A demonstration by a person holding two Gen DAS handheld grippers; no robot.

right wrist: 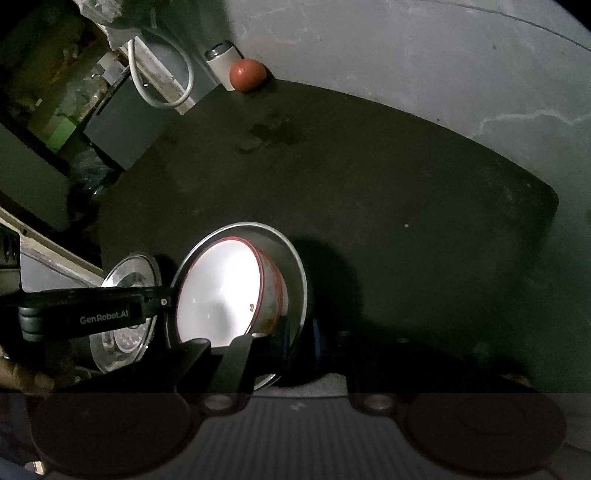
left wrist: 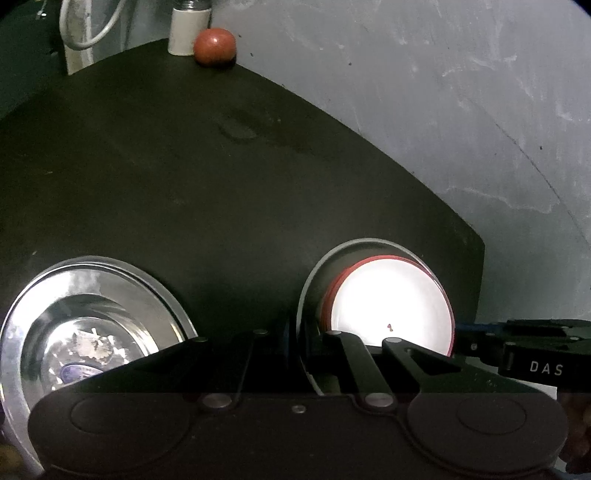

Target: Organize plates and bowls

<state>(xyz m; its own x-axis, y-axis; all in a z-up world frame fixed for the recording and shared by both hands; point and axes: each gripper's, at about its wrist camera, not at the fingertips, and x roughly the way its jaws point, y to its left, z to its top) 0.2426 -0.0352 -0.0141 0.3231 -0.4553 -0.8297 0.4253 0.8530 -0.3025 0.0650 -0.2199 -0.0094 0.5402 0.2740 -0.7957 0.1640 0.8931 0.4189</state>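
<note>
- Left wrist view: dark matte worktop (left wrist: 229, 177) against a grey plastered wall (left wrist: 424, 92).
- Shallow steel plate with a grey rim (left wrist: 308, 280) sits at centre right, tilted toward the camera. Inside it is a white enamel bowl with a red rim (left wrist: 391, 295), brightly lit.
- Left gripper (left wrist: 295, 343) fingers are closed tight on the near-left rim of the steel plate; the rim edge runs down between them.
- Right gripper (left wrist: 480, 341) enters from the right edge and meets the plate's right side. From here I cannot tell how far its fingers stand apart.
- Shiny stainless steel plate with a broad polished rim (left wrist: 88, 325) lies apart at lower left on the worktop, with crumpled foil reflecting in its centre.
- Far back: round reddish-brown ball (left wrist: 215, 46) touching a white cylindrical jar with a metal cap (left wrist: 186, 31); white cable loop (left wrist: 92, 26) just beside them.
- Right wrist view: the same steel plate (right wrist: 295, 266) carries the bowl (right wrist: 221, 291), both tilted.
- Right gripper (right wrist: 299, 339) fingers are nearly closed, clamped on the plate's near-right rim.
- Left gripper (right wrist: 168, 301) holds the opposite rim from the left; a hand (right wrist: 22, 373) shows behind it.
- Shiny plate (right wrist: 127, 273) lies just left of the held plate.
- Ball (right wrist: 247, 75) and jar (right wrist: 221, 61) stand at the worktop's far edge.
</note>
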